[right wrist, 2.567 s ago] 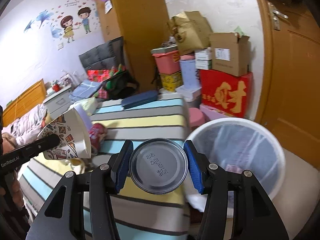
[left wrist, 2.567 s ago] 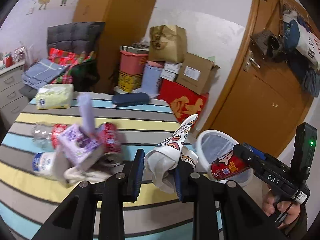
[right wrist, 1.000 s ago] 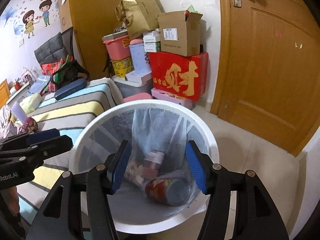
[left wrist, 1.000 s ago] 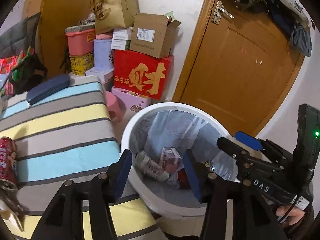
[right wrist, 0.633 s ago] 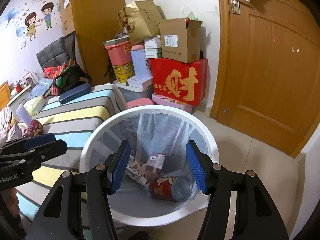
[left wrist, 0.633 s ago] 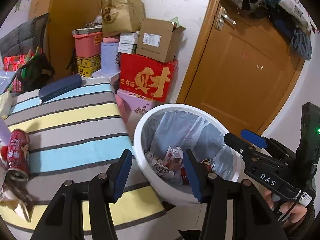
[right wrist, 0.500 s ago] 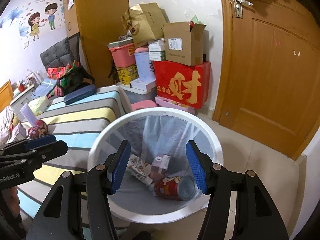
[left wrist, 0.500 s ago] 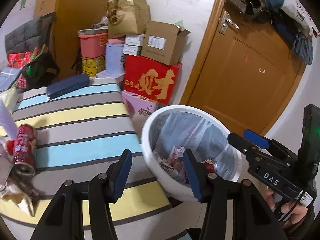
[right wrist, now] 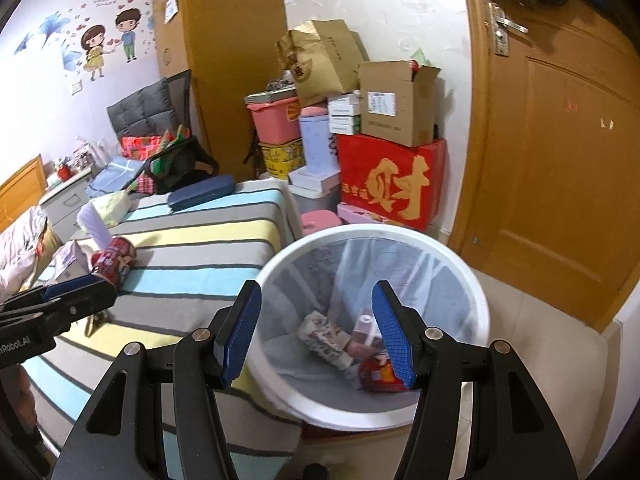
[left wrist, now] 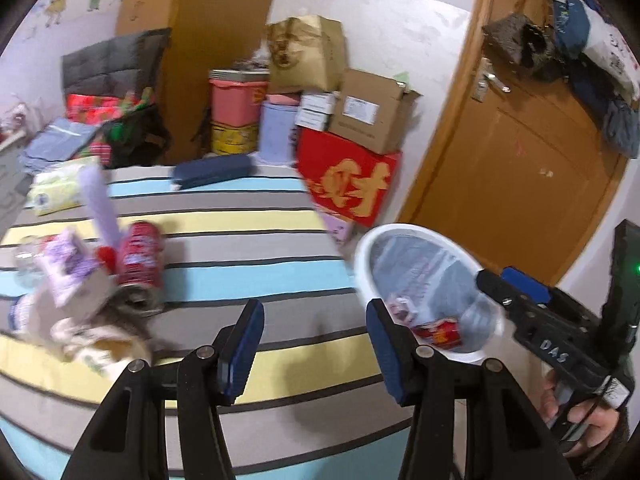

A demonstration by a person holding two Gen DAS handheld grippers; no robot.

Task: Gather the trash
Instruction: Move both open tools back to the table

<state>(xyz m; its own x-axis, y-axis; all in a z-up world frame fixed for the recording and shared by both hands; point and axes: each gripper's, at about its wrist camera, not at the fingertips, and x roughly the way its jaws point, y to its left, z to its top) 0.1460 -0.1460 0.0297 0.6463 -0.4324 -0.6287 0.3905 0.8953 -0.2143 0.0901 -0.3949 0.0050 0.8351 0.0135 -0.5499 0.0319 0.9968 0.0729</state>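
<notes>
Striped in grey, yellow and pale blue, the bedcover (left wrist: 248, 240) is lying under my left gripper (left wrist: 316, 344), whose blue-padded jaws are standing apart with nothing between them, pointing down at the bed's near edge. Left of them, a heap of trash is waiting on the stripes: a red can (left wrist: 140, 258) lying on its side with its open end toward me, a purple-and-white carton (left wrist: 66, 270) just beside it, a clear bottle (left wrist: 24, 260) further left, and crumpled paper (left wrist: 100, 344) below them, all blurred in the left wrist view. To the right, the white bin (right wrist: 372, 236) is sitting on the floor against the bed's corner, lined with a clear bag. My right gripper (right wrist: 316, 336) is hanging above its rim, jaws likewise spread and empty, and I am looking through them at what is lying at the bottom: a patterned paper cup (right wrist: 326, 338) on its side, a small carton (right wrist: 362, 330) and a red can in the bin (right wrist: 376, 376). From the left wrist view my right hand (left wrist: 588, 420) is showing at the lower right, wrapped round the black handle. Behind the bin, a red box with gold lettering (right wrist: 390, 180) is carrying a stack of cardboard cartons (right wrist: 396, 102) beside the wooden door (right wrist: 560, 140), and a dark blue case (right wrist: 202, 192) is resting at the far end of the bed.
</notes>
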